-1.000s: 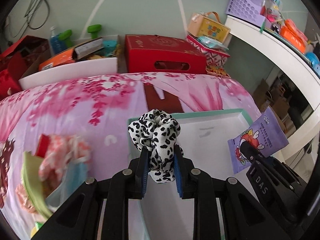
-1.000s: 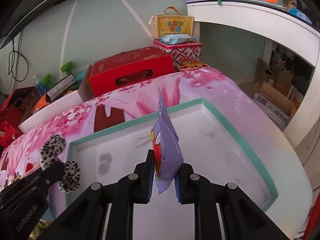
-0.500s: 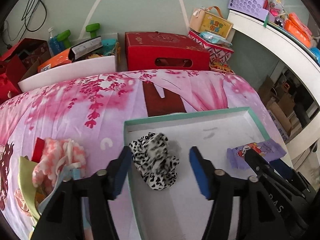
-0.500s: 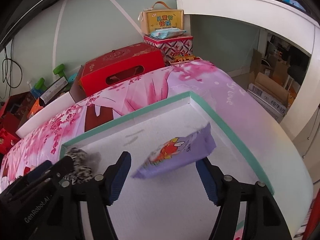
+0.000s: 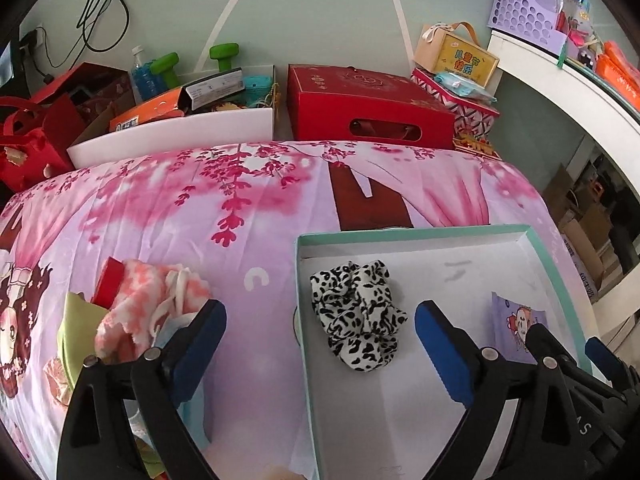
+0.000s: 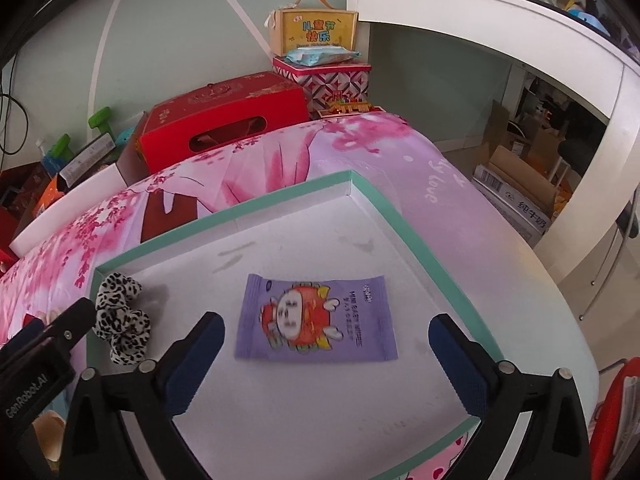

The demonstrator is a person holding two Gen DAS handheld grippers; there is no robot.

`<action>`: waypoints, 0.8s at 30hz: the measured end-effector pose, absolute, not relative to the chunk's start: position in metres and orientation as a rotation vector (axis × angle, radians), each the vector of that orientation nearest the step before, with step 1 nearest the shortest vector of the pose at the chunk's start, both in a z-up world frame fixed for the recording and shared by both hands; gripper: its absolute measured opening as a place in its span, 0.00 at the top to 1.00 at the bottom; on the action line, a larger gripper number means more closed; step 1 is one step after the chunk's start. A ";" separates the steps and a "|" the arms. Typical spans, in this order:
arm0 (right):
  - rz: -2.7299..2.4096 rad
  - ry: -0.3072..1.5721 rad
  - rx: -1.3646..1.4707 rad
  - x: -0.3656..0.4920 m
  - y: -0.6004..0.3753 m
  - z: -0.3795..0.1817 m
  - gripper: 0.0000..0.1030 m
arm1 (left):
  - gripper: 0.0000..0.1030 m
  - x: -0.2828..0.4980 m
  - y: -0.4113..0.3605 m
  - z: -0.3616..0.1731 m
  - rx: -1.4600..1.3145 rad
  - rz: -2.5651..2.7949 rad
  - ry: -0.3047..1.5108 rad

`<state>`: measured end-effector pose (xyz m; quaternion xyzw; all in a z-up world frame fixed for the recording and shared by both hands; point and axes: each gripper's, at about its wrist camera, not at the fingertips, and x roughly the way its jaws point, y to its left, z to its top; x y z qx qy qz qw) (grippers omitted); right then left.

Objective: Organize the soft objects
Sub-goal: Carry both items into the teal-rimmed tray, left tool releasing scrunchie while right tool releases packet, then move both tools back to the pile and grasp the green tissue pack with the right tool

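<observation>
A black-and-white leopard scrunchie (image 5: pixel 360 316) lies inside the teal-rimmed white tray (image 5: pixel 416 233), at its left side. My left gripper (image 5: pixel 320 336) is open and empty above it. A purple wet-wipe pack (image 6: pixel 316 318) lies flat in the middle of the tray (image 6: pixel 256 206). My right gripper (image 6: pixel 326 350) is open and empty just in front of the pack. The scrunchie (image 6: pixel 120 318) also shows at the left in the right wrist view. A pile of soft cloths (image 5: pixel 148 300) lies on the pink bedspread, left of the tray.
A red box (image 5: pixel 364 108), a white bin of clutter (image 5: pixel 176 128) and a yellow gift box (image 5: pixel 456 56) stand behind the bed. A white shelf (image 6: pixel 500 28) runs along the right. Cardboard boxes (image 6: pixel 516 184) sit on the floor at the right.
Both grippers opened and let go. The scrunchie and the wipe pack dropped into the tray and lie flat. Both grippers have pulled back a little.
</observation>
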<state>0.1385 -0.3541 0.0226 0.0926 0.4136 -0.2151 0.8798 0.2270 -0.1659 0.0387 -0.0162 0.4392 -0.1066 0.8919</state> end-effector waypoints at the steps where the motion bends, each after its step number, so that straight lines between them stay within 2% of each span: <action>1: -0.452 0.866 0.192 0.138 -0.354 0.022 0.00 | 0.07 0.226 -0.165 0.040 -0.034 -0.221 0.908; 5: -0.461 0.882 0.200 0.139 -0.356 0.021 0.00 | 0.02 0.222 -0.157 0.042 -0.022 -0.165 0.922; 24: -0.312 0.815 0.086 0.118 -0.282 0.063 0.00 | 0.02 0.158 -0.050 0.068 -0.120 0.046 0.861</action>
